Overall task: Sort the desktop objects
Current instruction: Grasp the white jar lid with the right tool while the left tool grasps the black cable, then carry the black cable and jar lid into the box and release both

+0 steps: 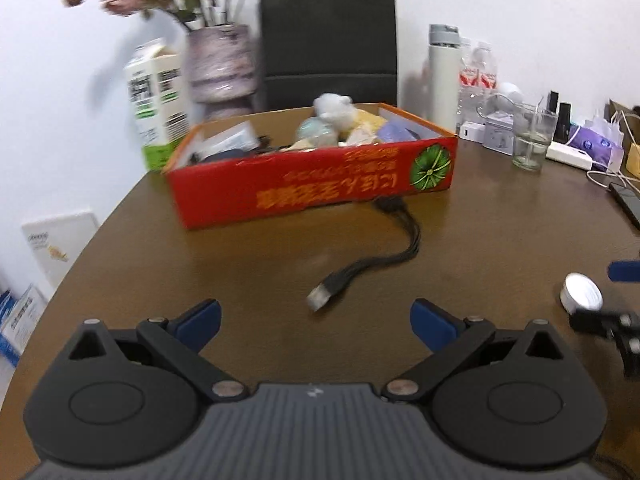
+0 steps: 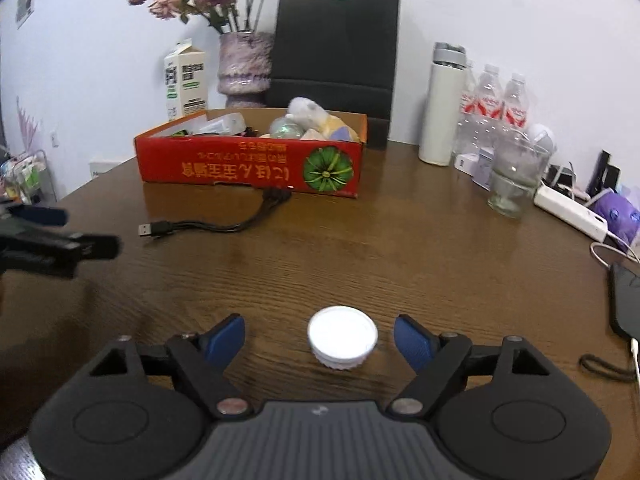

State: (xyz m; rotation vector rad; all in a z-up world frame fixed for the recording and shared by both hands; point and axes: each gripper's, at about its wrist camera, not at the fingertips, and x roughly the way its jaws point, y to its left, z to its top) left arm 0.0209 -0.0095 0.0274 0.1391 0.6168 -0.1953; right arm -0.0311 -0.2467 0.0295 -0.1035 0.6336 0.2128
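A red cardboard box [image 1: 320,184] [image 2: 248,170] holding several small items stands on the brown table. A black USB cable [image 1: 360,268] [image 2: 208,226] lies in front of it. My left gripper [image 1: 316,320] is open and empty, just short of the cable's plug. A small white round lid [image 2: 343,336] [image 1: 581,292] lies on the table between the open fingers of my right gripper [image 2: 320,338], untouched. The right gripper also shows at the left wrist view's right edge [image 1: 612,300], and the left gripper at the right wrist view's left edge [image 2: 48,236].
A milk carton [image 2: 186,80], a vase of flowers [image 2: 244,64] and a black bag [image 2: 336,48] stand behind the box. A white flask [image 2: 444,108], water bottles [image 2: 500,100], a glass [image 2: 514,180], a power strip [image 2: 572,210] and a phone [image 2: 626,300] are at the right.
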